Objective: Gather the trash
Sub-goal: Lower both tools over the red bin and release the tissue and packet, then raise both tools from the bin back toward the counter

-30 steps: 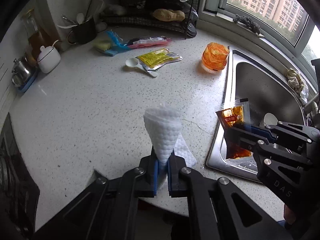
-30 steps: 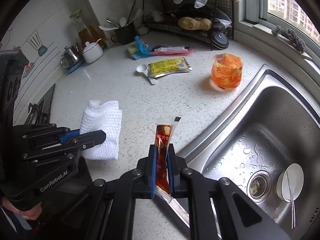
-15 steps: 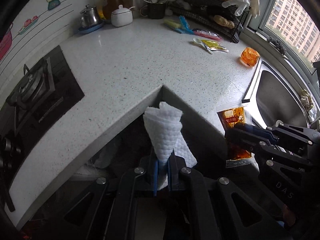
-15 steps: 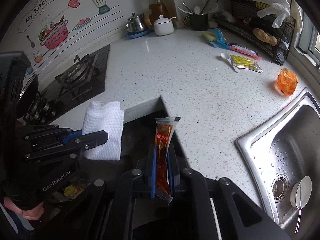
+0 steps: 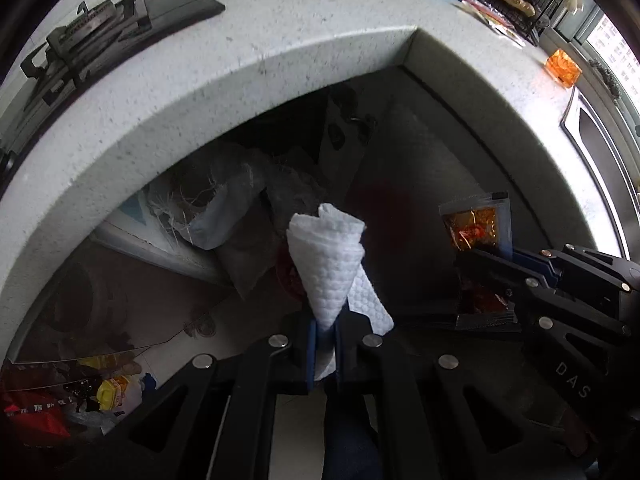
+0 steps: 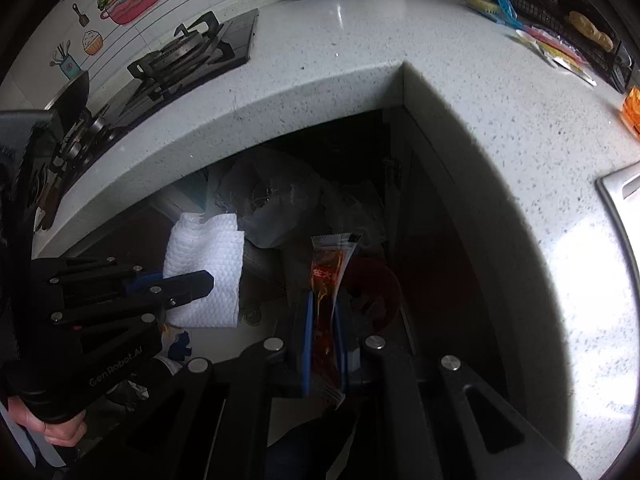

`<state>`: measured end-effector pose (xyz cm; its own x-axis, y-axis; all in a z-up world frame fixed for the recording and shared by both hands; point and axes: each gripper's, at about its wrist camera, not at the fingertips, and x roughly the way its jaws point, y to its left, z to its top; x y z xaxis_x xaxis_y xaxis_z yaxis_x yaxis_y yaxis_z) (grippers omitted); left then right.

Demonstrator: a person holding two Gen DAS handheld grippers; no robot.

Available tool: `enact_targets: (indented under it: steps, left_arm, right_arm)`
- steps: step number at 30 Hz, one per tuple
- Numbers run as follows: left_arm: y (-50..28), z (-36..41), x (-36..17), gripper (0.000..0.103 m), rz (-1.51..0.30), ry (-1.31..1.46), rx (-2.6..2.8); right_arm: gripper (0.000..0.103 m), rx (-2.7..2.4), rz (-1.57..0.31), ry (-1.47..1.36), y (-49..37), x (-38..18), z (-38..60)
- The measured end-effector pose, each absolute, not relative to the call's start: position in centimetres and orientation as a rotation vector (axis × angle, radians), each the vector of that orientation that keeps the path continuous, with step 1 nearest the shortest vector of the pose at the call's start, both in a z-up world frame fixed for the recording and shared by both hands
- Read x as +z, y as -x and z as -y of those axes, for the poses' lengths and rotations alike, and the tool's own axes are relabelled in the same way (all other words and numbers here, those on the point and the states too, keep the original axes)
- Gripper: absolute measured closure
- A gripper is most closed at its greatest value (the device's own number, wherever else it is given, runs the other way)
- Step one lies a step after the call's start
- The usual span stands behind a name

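The folded white paper towel [image 5: 326, 264] is clamped upright in the left gripper [image 5: 323, 344], and the red sauce sachet [image 6: 329, 280] is pinched in the right gripper [image 6: 324, 340], both held over the dim floor below the counter's inner corner. Just beyond the fingers lie crumpled plastic bags [image 6: 272, 200]; farther out curves the speckled white countertop [image 6: 360, 40] with the gas hob [image 6: 188, 54]. The left tool's body reads "GenRobot.AI" and the right's "DAS".
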<state>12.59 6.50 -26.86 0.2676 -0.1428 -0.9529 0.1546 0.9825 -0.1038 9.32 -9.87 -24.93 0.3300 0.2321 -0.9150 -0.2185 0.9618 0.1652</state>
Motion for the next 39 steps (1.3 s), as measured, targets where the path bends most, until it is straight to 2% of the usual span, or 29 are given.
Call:
enact_targets:
  steps: [12, 20, 23, 25, 28, 30, 39]
  left_arm:
    - [-15.9, -7.3, -40.9, 0.097, -1.314, 0.039, -0.212]
    - [-18.4, -6.3, -47.6, 0.096, -1.325, 0.028, -0.279]
    - [-19.1, -5.9, -48.9, 0.082, -1.333, 0.018, -0.304]
    - [-19.3, -5.5, -49.2, 0.058, -1.330, -0.013, -0.305]
    - [-19.4, -5.1, -49.0, 0.039, -1.316, -0.045, -0.314]
    - [-19.3, -5.0, -48.7, 0.030, -1.302, -0.067, -0.300]
    - [-19.2, -7.2, -49.1, 0.026, -1.308, -0.064, -0.211]
  right_arm:
    - [0.094, 0.258, -1.237, -0.013, -12.5, -38.2, 9.8]
    - [0.094, 0.205, -1.253, -0.011, -14.0, -44.1, 11.0]
    - [0.094, 0.191, -1.264, -0.005, -14.2, -45.2, 11.9]
    - [0.094, 0.187, -1.267, 0.001, -14.2, -45.2, 12.4]
    - [0.094, 0.183, -1.268, 0.008, -14.2, -45.3, 12.7]
    - [0.094, 0.186, -1.270, 0.010, -14.0, -45.1, 12.9]
    - [0.094, 0.253, -1.274, 0.043, -14.8, -46.2, 10.8]
